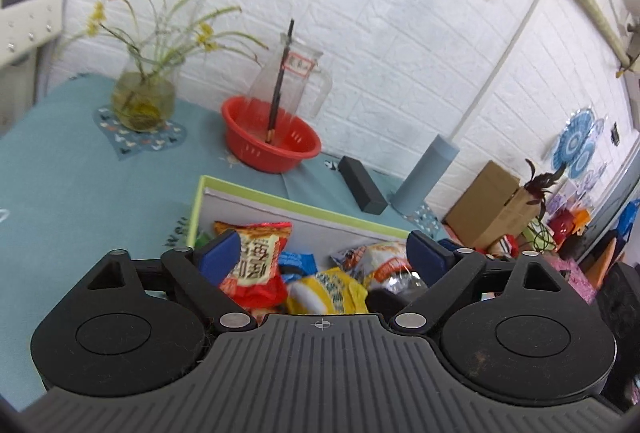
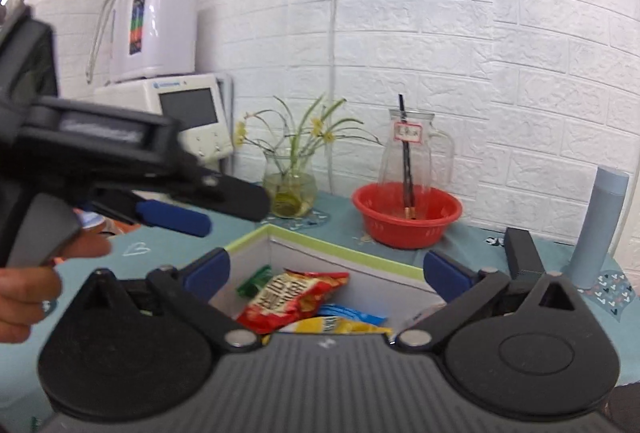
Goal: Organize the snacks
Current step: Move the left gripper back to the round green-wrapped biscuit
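The snack packets lay together inside the green-rimmed box (image 1: pixel 304 209), in the lower middle of both views: a red packet (image 1: pixel 256 261), a yellow packet (image 1: pixel 332 291), a blue packet (image 1: pixel 298 261) and a white-and-orange packet (image 1: pixel 380 257). In the right wrist view the same red packet (image 2: pixel 294 299) rested on top of the yellow one (image 2: pixel 336 325).

The left gripper (image 1: pixel 322 251) stood wide open above the box and nothing was between its fingers. The right gripper (image 2: pixel 326 271) was also wide open and empty. At the left of the right wrist view, the left gripper's blue finger (image 2: pixel 174 217) pointed toward the box, with the person's hand (image 2: pixel 28 297) below it.

Behind the box stood a red basket (image 1: pixel 272 141), a glass pitcher (image 2: pixel 416 149) and a vase of flowers (image 1: pixel 142 101) on the teal tablecloth (image 1: pixel 60 193).

I judge that a packet had just been dropped in. No loose snack was visible outside the box, so the next move probably calls for looking elsewhere for one.
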A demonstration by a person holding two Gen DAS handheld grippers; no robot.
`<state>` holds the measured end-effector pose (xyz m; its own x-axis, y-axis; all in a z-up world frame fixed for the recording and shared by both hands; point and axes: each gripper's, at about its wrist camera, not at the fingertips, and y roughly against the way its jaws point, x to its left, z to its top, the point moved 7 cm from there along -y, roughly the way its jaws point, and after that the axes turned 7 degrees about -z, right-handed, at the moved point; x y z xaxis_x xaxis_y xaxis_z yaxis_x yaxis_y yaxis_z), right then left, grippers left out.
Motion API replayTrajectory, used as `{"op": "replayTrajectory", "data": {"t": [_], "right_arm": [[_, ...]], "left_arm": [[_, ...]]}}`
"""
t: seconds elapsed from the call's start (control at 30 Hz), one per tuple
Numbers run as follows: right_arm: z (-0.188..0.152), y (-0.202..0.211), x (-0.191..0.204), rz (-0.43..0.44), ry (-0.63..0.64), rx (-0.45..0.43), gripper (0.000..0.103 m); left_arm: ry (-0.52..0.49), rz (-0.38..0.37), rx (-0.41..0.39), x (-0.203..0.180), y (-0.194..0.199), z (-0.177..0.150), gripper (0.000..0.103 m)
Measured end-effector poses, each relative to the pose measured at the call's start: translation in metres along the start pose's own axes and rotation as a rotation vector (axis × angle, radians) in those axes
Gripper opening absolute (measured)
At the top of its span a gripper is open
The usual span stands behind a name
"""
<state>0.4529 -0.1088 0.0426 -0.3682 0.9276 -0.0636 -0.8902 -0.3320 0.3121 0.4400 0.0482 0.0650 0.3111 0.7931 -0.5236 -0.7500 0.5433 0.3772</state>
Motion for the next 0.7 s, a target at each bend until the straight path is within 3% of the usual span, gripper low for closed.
{"op": "replayTrajectory", "data": {"t": [0.17, 0.33, 0.5, 0.7], "right_arm": [[-0.019, 0.028, 0.026, 0.059, 0.016, 0.077, 0.103], [-0.064, 0.071, 0.058, 0.136, 0.021, 0.179, 0.103], [-0.115, 0.101, 0.109, 0.23, 0.022, 0.263, 0.103], [-0.148, 0.12, 0.17, 0.295, 0.072, 0.316, 0.103]], "left_arm": [[0.008, 0.057, -0.032, 0.006, 0.074, -0.036, 0.084], [0.106, 0.104, 0.001, 0.027, 0.117, -0.103, 0.084], [0.195, 0.077, 0.137, 0.046, 0.115, -0.158, 0.078], [0.19, 0.06, 0.23, 0.055, 0.102, -0.175, 0.061]]}}
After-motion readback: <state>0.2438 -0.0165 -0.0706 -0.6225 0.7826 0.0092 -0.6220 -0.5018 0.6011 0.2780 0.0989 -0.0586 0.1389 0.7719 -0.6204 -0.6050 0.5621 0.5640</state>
